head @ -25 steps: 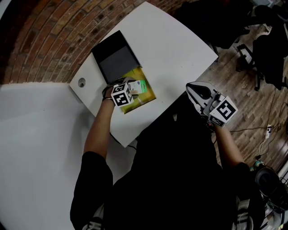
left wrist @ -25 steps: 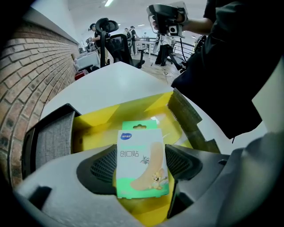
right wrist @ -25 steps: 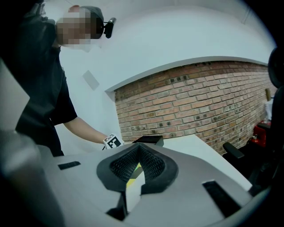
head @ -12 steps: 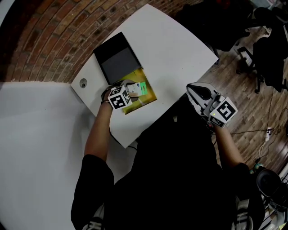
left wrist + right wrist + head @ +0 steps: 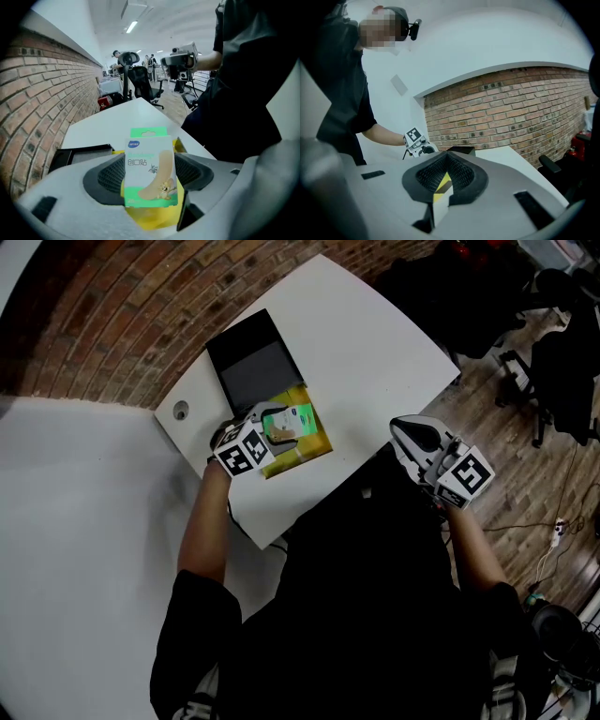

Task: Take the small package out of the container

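Left gripper (image 5: 269, 431) grips small package (image 5: 151, 171) above yellow container (image 5: 315, 442); black tray (image 5: 253, 362) beside.

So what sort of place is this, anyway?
Most likely an open-plan office or lab: a brick wall runs beside the white table, swivel office chairs stand beyond it, and strip lights line the ceiling. The left claw holds a small package there.

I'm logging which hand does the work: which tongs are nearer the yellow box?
Left. The left tongs grip the small bandage package right at the yellow box. The right tongs hang past the table edge, well off to the box's right.
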Demonstrator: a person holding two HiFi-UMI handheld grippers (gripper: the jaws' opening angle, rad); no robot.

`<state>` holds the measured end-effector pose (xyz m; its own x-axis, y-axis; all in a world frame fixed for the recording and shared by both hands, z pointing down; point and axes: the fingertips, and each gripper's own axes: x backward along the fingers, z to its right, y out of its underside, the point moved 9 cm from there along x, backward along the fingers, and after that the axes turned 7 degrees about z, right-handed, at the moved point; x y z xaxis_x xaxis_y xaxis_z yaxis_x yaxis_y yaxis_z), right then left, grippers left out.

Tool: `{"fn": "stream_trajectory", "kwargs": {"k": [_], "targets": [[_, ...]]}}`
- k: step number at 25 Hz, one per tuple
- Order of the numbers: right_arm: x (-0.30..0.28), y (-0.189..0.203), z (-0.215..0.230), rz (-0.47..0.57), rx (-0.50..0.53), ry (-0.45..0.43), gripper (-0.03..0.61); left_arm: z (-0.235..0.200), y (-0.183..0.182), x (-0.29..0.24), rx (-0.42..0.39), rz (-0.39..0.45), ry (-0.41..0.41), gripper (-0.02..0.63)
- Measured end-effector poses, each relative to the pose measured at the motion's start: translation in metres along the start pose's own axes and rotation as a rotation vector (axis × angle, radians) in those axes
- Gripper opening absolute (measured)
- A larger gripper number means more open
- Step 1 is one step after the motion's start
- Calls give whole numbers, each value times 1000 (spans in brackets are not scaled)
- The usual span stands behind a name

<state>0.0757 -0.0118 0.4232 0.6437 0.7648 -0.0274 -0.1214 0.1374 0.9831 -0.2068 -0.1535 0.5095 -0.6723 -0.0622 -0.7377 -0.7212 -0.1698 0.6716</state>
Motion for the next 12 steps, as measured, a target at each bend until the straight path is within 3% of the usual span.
{"fn": "stream_trajectory", "kwargs": {"k": [5, 12], "targets": [[-6, -7, -3, 53, 1, -33, 5, 1, -23, 19, 0, 92, -49, 336], [-5, -10, -3, 42, 32, -36, 5, 9, -53, 47, 21, 283, -140, 336]]}}
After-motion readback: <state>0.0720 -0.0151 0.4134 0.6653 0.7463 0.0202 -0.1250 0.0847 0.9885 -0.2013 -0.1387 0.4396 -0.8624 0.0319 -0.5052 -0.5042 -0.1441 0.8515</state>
